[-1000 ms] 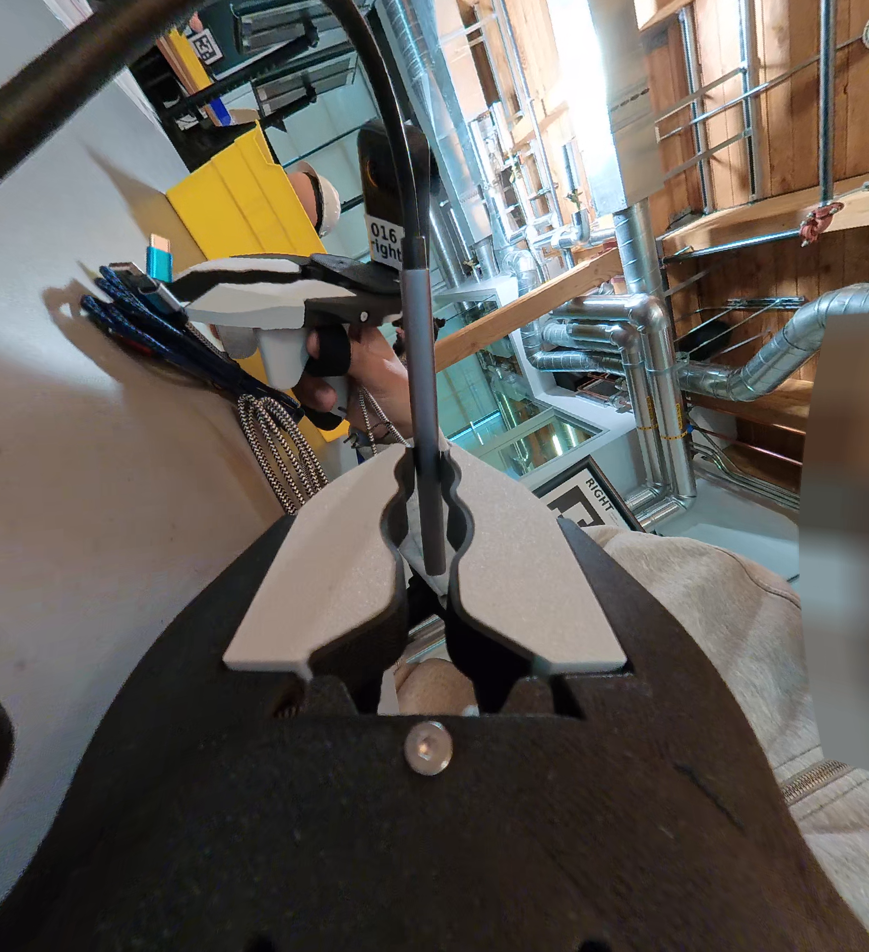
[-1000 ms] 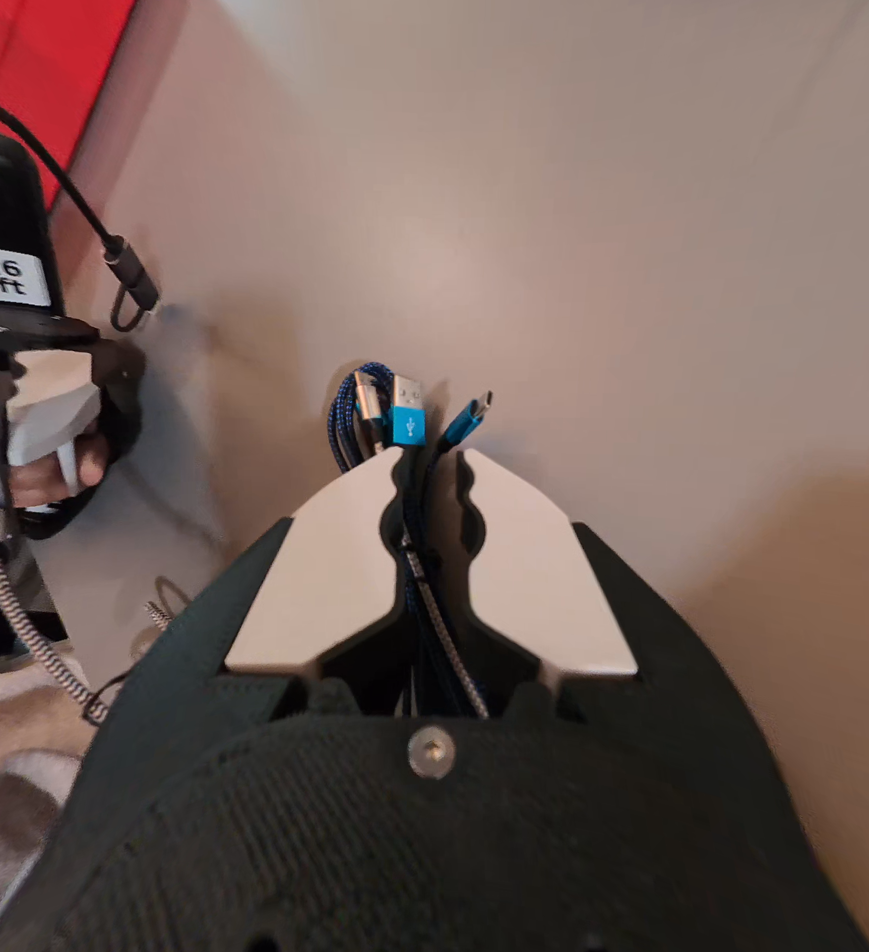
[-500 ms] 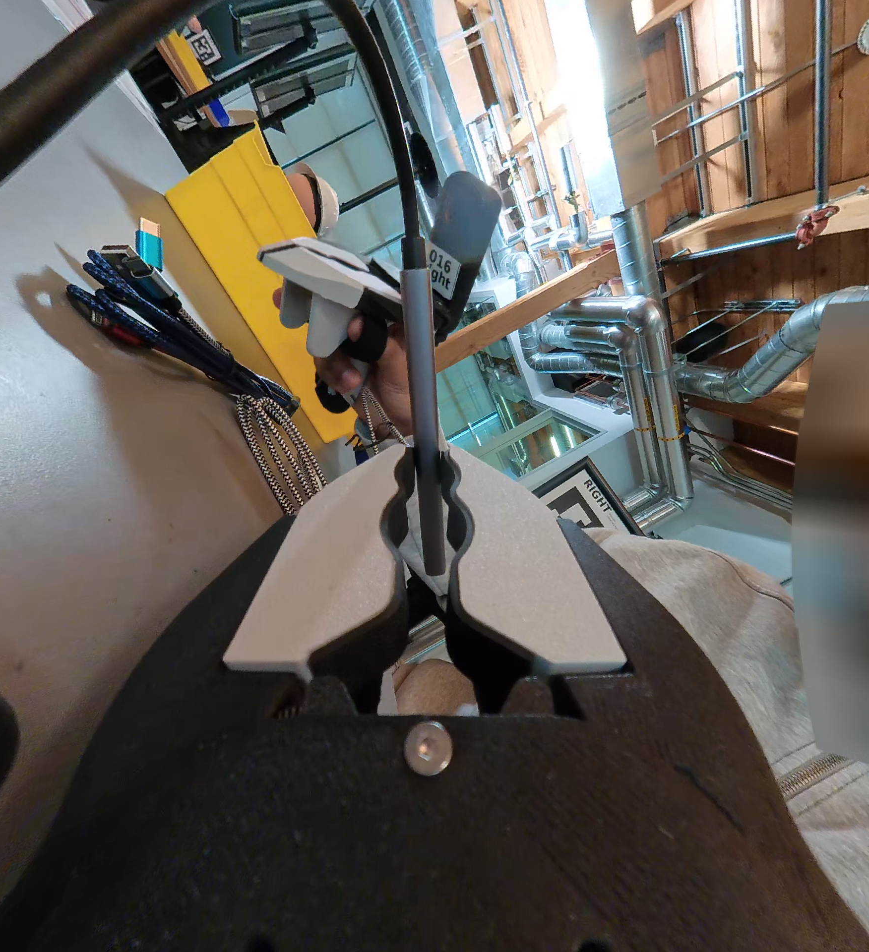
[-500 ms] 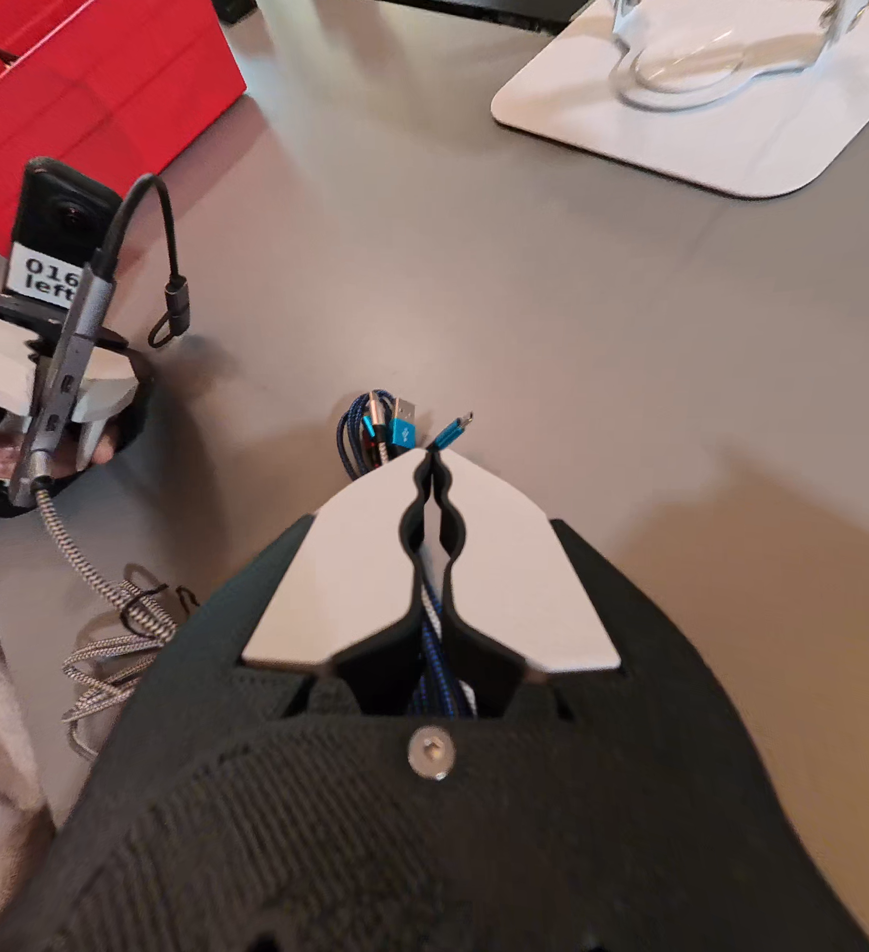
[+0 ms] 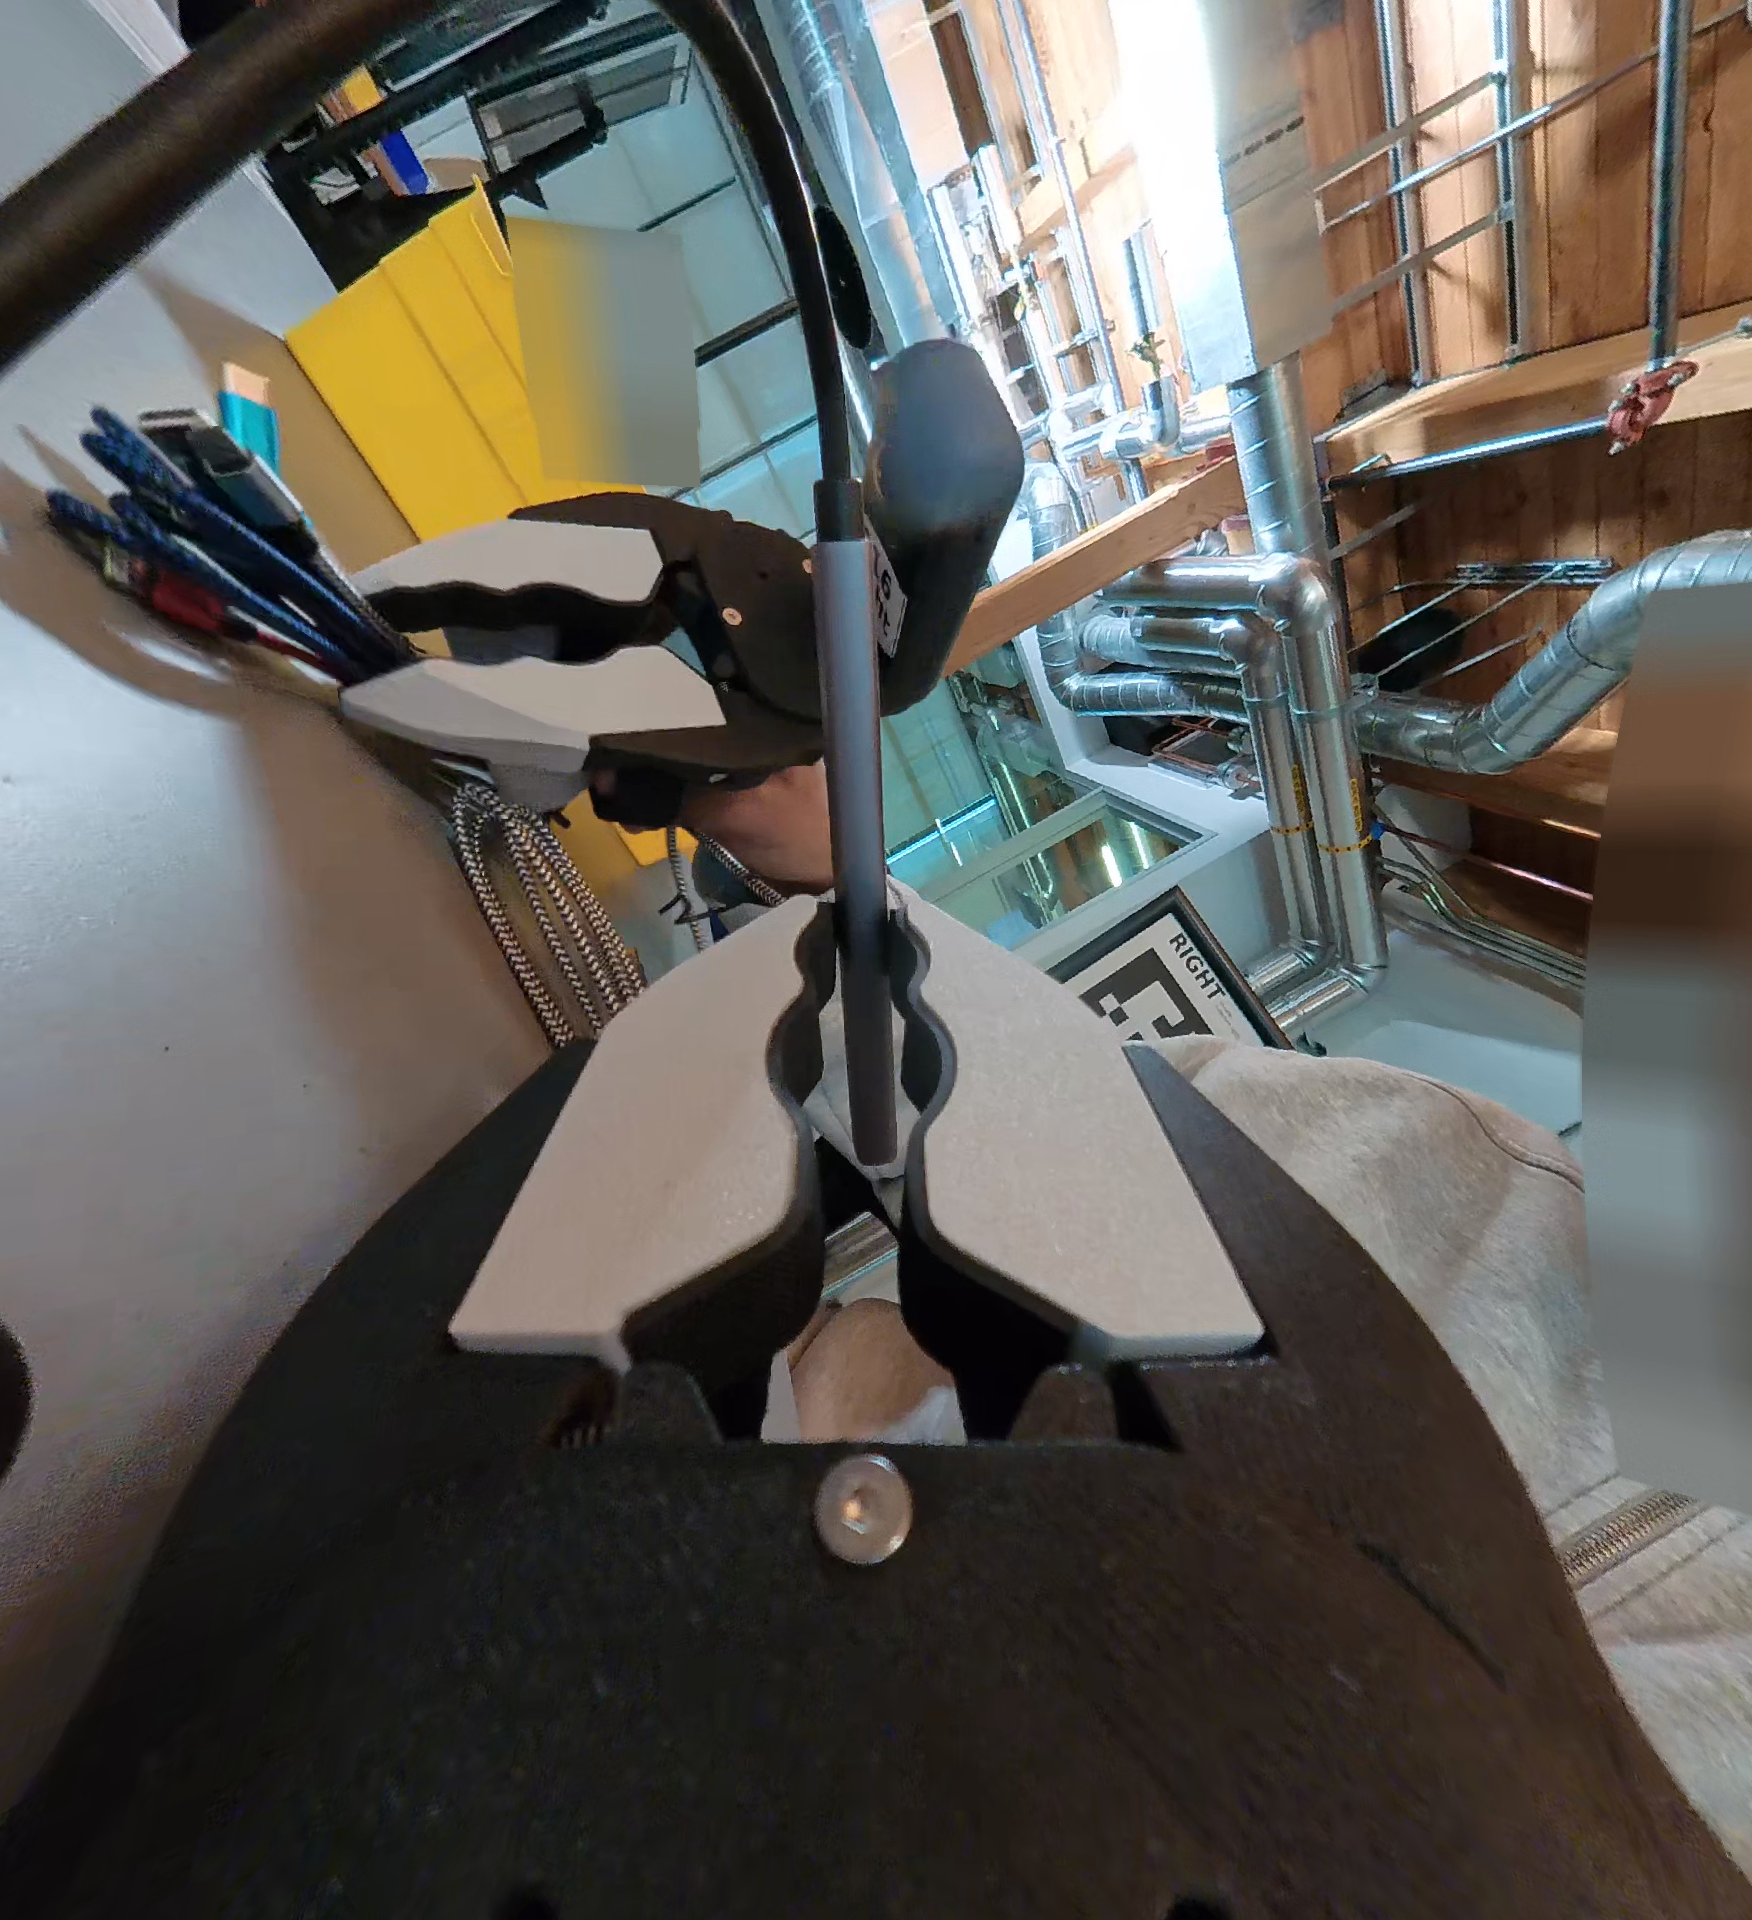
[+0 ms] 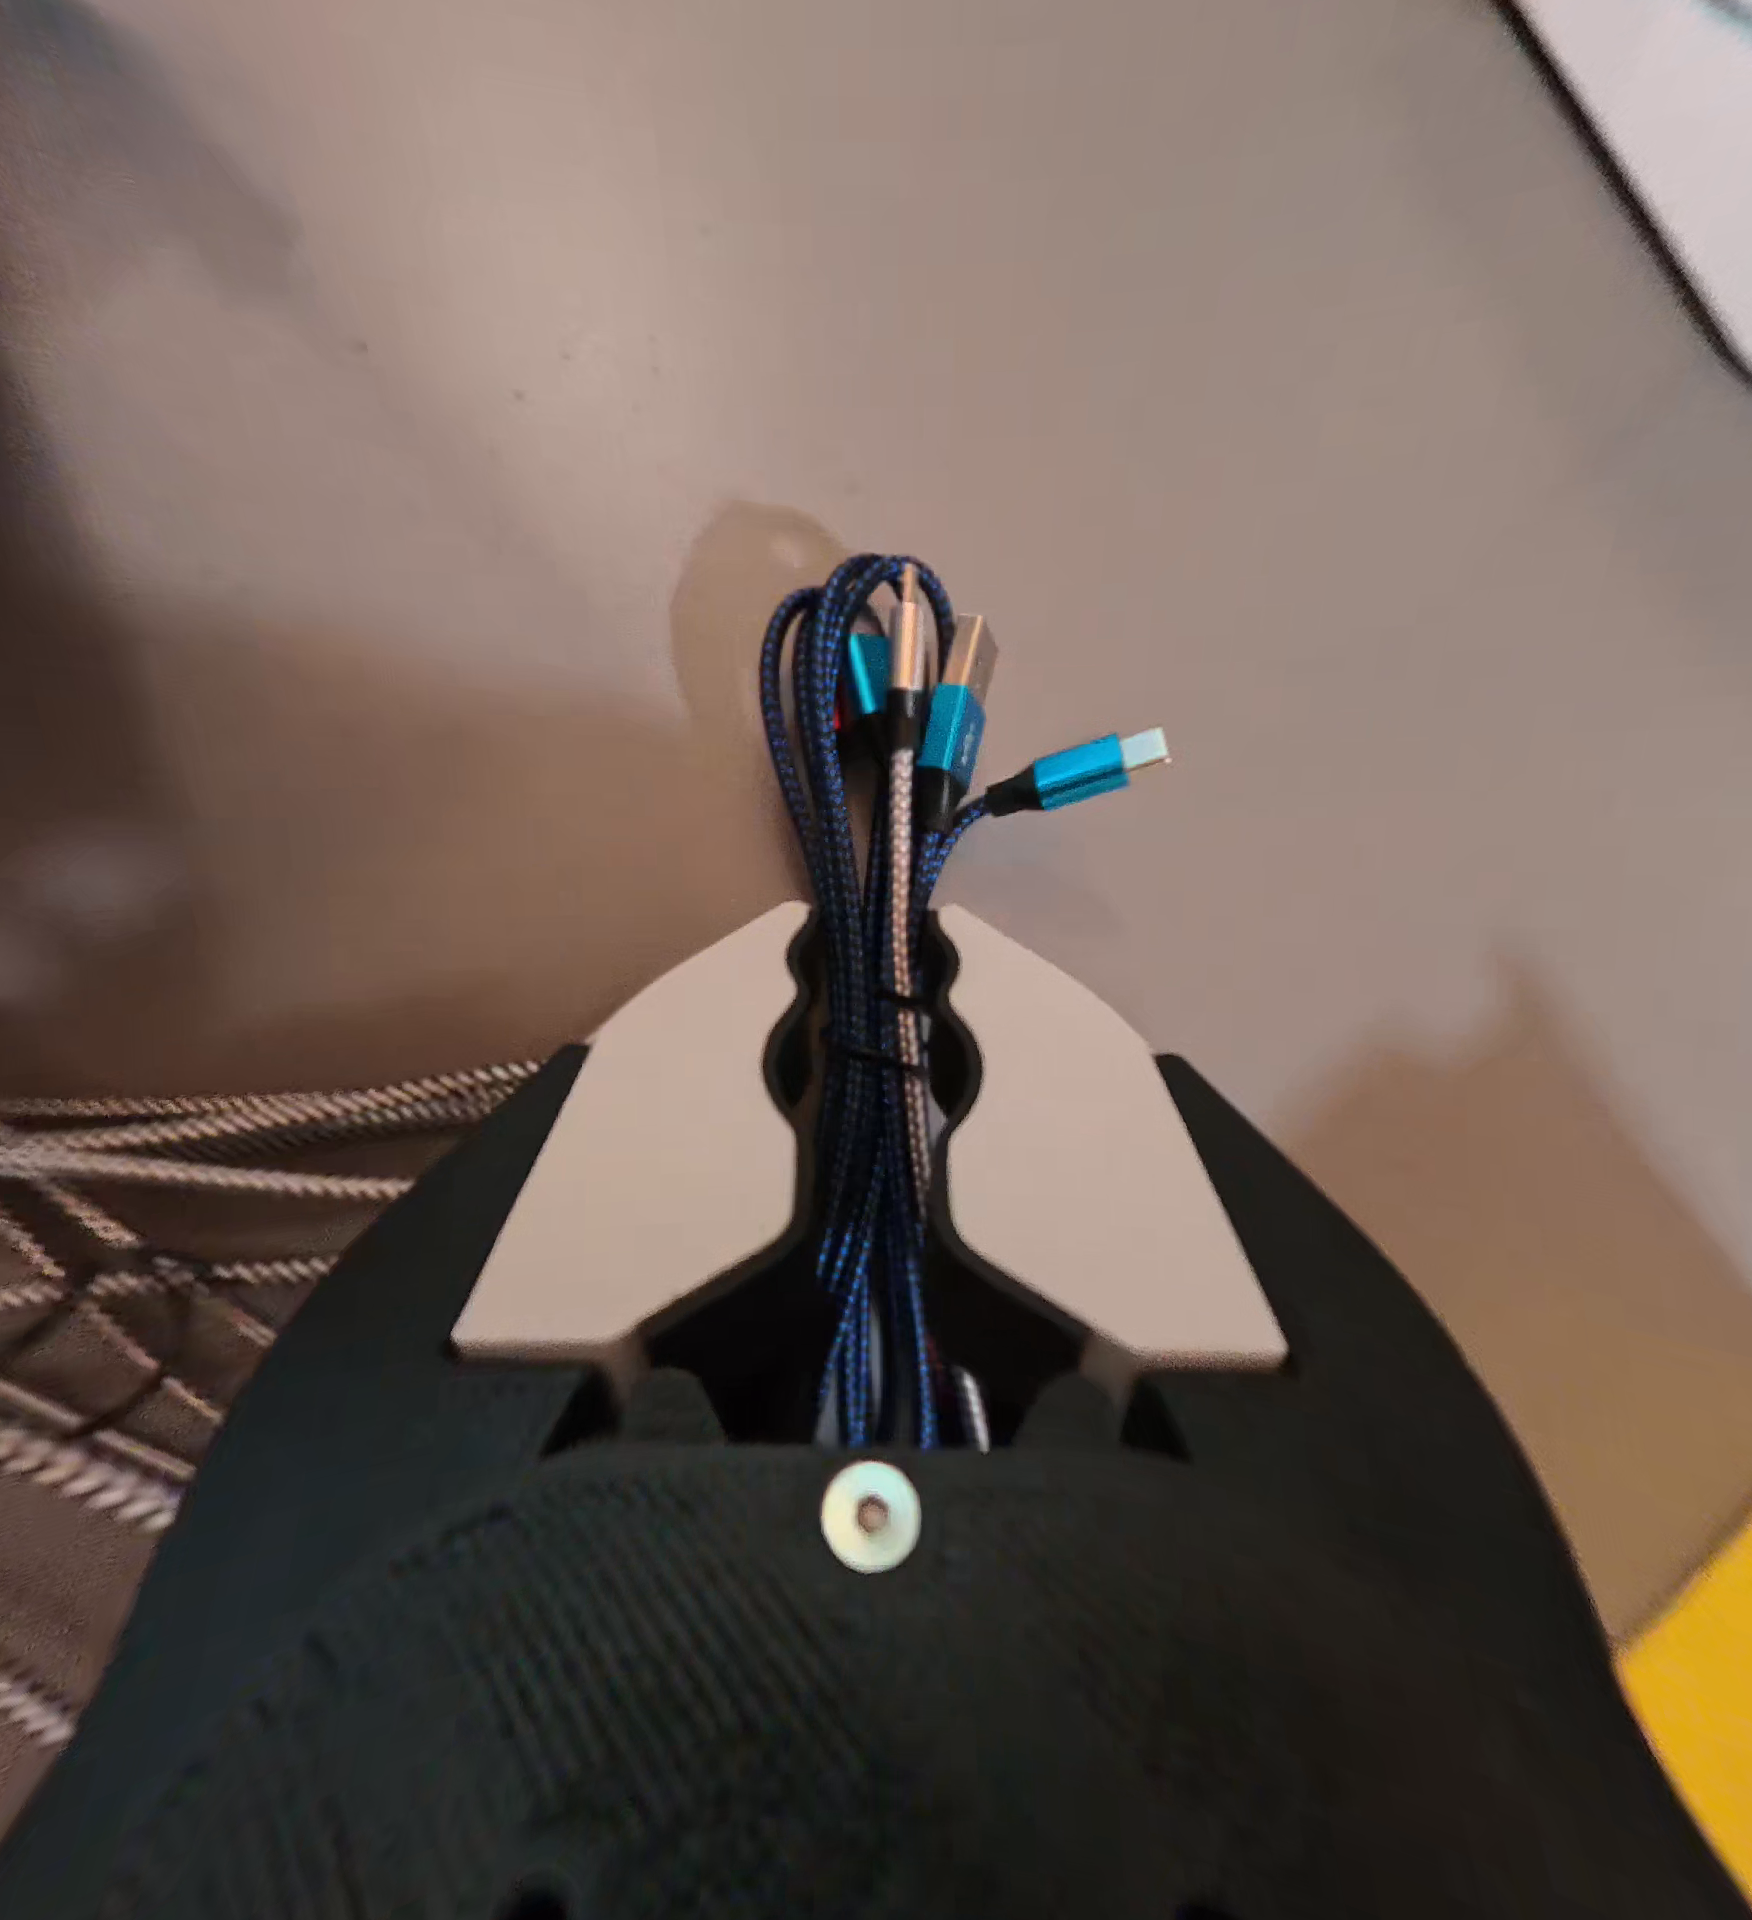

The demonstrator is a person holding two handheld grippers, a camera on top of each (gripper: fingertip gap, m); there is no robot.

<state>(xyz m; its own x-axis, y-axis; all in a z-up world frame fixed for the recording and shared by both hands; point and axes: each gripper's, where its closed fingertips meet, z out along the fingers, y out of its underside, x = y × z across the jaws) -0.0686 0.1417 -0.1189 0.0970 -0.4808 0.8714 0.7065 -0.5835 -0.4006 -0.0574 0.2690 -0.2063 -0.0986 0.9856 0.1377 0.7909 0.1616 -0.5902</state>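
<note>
The left gripper (image 5: 864,935) has its fingers clamped on a slim grey adapter (image 5: 856,790) pointing to 12 o'clock. The right gripper (image 6: 874,914) pinches a bundle of blue braided cables (image 6: 877,935) over the grey surface (image 6: 1267,416); a striped cable (image 6: 176,1143) lies at 9 o'clock.

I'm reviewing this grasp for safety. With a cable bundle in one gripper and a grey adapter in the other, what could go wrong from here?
1. The right gripper pinches the cable bundle loosely; strands may slip out.
2. The teal plug sticks out sideways and could snag the table.
3. The left gripper holds the adapter only near its end; its black cord could lever it loose.
</note>
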